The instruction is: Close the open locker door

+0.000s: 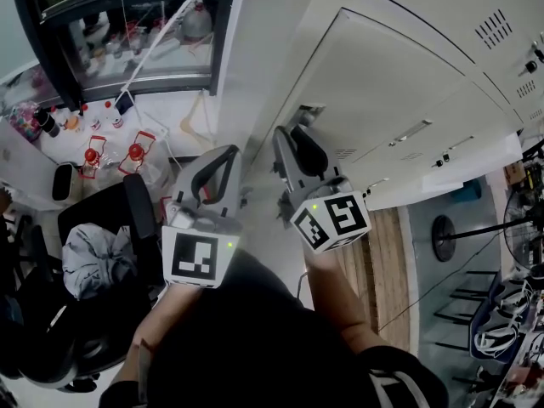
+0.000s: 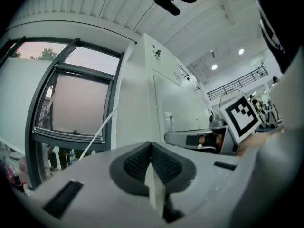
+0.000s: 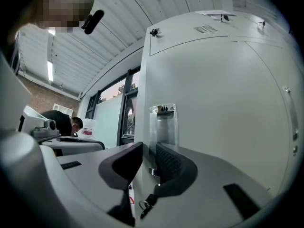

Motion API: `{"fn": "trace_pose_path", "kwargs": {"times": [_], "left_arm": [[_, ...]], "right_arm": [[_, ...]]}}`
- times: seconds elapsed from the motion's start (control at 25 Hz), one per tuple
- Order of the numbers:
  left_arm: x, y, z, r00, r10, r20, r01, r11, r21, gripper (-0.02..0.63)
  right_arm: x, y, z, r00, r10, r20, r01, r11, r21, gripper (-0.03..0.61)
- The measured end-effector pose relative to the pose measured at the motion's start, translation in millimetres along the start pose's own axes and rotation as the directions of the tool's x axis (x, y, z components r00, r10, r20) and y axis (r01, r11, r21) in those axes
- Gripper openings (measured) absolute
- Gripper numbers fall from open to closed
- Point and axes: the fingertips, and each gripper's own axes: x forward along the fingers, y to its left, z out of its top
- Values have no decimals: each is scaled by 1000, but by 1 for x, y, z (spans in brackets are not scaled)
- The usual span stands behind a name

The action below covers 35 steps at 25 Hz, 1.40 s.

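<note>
The white locker door (image 1: pixel 399 83) fills the upper right of the head view, with a clear label holder (image 3: pixel 162 125) near its left edge. My right gripper (image 1: pixel 296 133) points level at that edge. In the right gripper view its jaws (image 3: pixel 148 151) straddle the door's edge (image 3: pixel 145 80), one pad on the front face and one behind, and a key (image 3: pixel 146 204) hangs just below them. My left gripper (image 1: pixel 231 151) hangs to its left beside the locker's side panel (image 2: pixel 135 103). Its pads (image 2: pixel 151 148) meet at the tips with nothing held.
A dark-framed window (image 1: pixel 127 32) and a table with bottles (image 1: pixel 110 134) lie to the left. A black office chair with a grey cloth (image 1: pixel 93 262) stands below them. A fan (image 1: pixel 518 219) stands at the right. A person (image 3: pixel 61 122) bends over in the background.
</note>
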Motion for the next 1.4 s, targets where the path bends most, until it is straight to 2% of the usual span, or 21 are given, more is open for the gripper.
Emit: {"fn": "trace_pose_path", "kwargs": {"times": [1.4], "left_arm": [[15,3,-5,1000,3,-10,-3,1000,0,2]], "right_arm": [[13,-6,0,1000,18,15,-18,1000,0,92]]}}
